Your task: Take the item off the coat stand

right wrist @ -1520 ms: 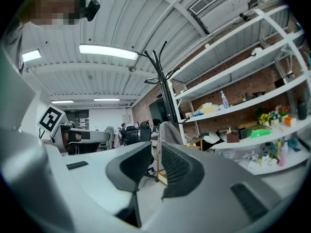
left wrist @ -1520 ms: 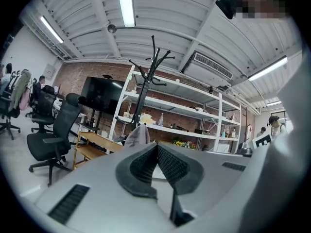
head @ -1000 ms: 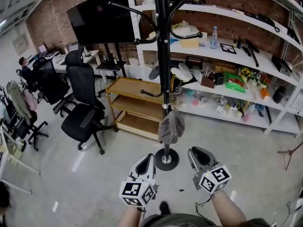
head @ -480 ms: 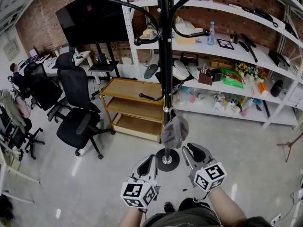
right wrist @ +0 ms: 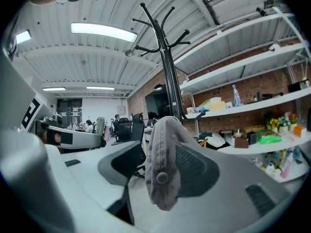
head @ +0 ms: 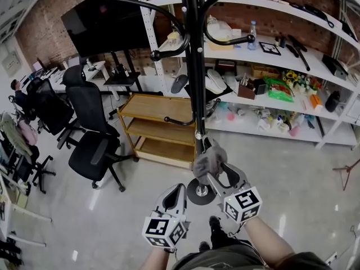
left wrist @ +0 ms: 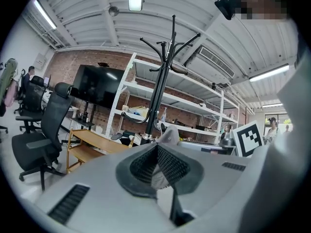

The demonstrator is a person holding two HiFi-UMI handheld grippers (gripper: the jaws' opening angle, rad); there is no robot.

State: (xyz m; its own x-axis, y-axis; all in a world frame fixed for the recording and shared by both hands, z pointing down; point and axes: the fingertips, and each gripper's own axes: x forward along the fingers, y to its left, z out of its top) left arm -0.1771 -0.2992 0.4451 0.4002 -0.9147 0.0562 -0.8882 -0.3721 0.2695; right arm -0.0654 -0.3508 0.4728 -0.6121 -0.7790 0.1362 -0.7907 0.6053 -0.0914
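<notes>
A black coat stand [head: 190, 66] rises in front of me, its round base [head: 198, 195] on the grey floor. A grey cap [head: 207, 160] hangs from a low hook on the pole. My right gripper [head: 217, 172] reaches up to the cap. Its jaws are opening, with the cap [right wrist: 160, 169] hanging between them against the right pad and apart from the left one. My left gripper [head: 173, 194] stays lower and to the left of the base, its jaws shut on nothing. In the left gripper view the stand [left wrist: 160, 81] and the cap [left wrist: 170, 136] lie ahead.
A wooden trolley [head: 154, 108] stands just left of the stand, with black office chairs [head: 93, 145] further left. White shelving [head: 270, 103] full of small items runs behind and to the right. A large black screen [head: 107, 24] hangs on the brick wall.
My right gripper has moved forward and up from beside the base to the cap, and its jaws have spread around it. The left gripper has barely moved.
</notes>
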